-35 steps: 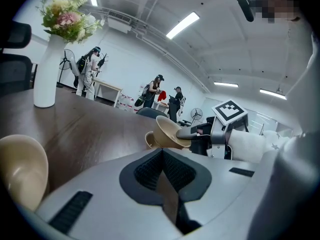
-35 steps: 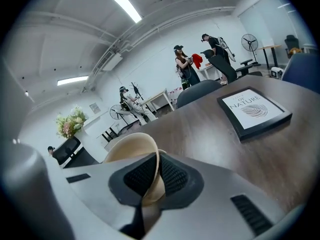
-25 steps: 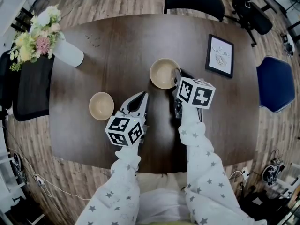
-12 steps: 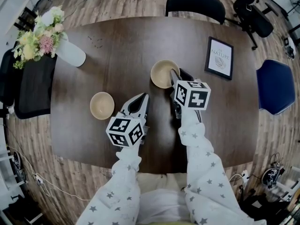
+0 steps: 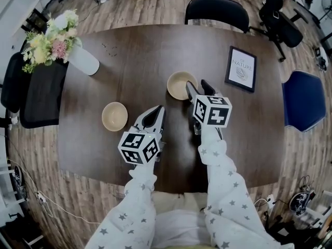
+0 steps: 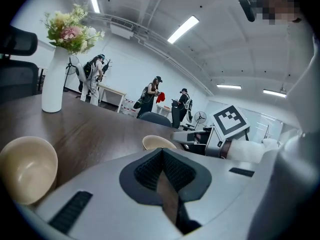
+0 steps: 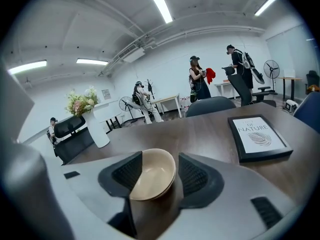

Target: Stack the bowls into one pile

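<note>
Head view: two tan bowls sit well apart on the dark bench (image 5: 104, 45), the left bowl (image 5: 114, 116) near the left claw (image 5: 157, 110) and the right bowl (image 5: 181, 85) at the tips of the right claw (image 5: 196, 87). One finger of the right claw overlaps that bowl's right rim. A vase (image 5: 83, 60) of flowers stands at the far left corner and a framed print (image 5: 241, 69) lies to the right.

Left gripper view: the left claw (image 6: 161, 151) is closed, pads together with nothing between them. The left bowl (image 6: 27, 169) lies low on the left, and the right bowl (image 6: 157, 143) is straight ahead, beside the right claw (image 6: 190, 136).

Right gripper view: the right claw (image 7: 159, 159) is spread wide. The right bowl (image 7: 150, 176) stands between its pads, its left edge hidden behind one pad and clear of the other. The print (image 7: 259, 136) lies to the right.
</note>
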`<control>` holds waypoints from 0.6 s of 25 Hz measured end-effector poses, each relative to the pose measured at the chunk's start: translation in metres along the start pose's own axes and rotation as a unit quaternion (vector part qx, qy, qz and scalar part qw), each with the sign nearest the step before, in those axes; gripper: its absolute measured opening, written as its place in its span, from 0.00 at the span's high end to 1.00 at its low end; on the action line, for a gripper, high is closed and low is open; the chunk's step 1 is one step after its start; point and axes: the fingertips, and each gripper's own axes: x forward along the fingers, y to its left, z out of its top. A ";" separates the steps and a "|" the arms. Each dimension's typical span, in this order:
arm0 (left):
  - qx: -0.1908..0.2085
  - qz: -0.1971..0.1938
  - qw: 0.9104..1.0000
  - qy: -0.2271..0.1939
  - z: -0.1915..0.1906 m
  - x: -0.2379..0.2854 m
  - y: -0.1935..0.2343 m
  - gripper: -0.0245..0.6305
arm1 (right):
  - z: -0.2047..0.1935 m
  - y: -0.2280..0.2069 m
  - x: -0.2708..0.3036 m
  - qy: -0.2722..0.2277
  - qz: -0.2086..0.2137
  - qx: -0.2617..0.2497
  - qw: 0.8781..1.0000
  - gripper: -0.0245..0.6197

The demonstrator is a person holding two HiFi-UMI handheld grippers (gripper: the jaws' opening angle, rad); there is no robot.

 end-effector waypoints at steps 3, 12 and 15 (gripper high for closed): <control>-0.003 0.009 1.000 -0.009 0.002 -0.007 -0.004 0.93 | -0.001 0.002 -0.012 -0.002 0.006 -0.002 1.000 0.64; -0.004 0.040 0.998 -0.039 0.005 -0.034 -0.018 0.93 | -0.014 0.015 -0.044 -0.008 0.025 -0.008 1.000 0.90; -0.002 0.052 0.997 -0.050 0.007 -0.047 -0.019 0.93 | -0.014 0.026 -0.051 -0.015 0.039 -0.008 0.999 0.91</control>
